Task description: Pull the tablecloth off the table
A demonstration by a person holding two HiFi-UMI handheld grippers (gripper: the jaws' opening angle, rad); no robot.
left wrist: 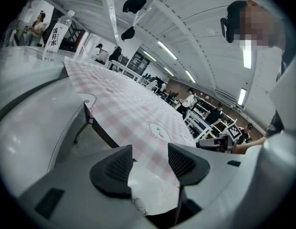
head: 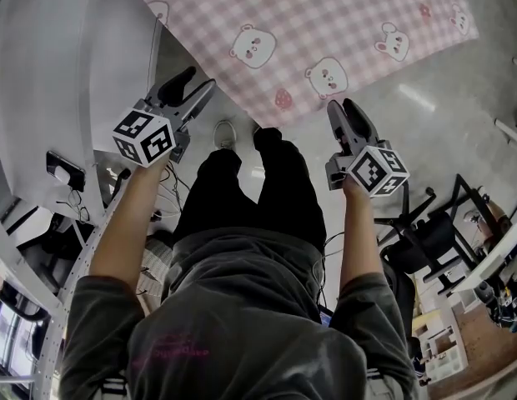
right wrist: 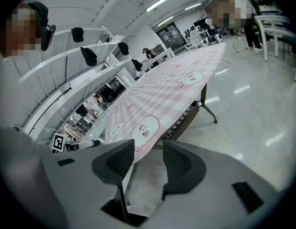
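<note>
**One cloth on the table, two open grippers short of its near edge**

A single pink checked tablecloth, printed with bear faces and strawberries, lies spread flat over the table. It covers the top out to its edges, and its near edge hangs just over the table's near side. The two grippers are held up towards that edge, and neither touches the cloth. The left gripper is near the cloth's near-left corner. Its two jaws stand moderately apart with nothing between them, only floor and cloth showing through the gap. The right gripper is close to the near edge further right, and its two jaws are likewise apart and empty. To the left runs a bare white table, and one water bottle stands upright near its far edge
</note>
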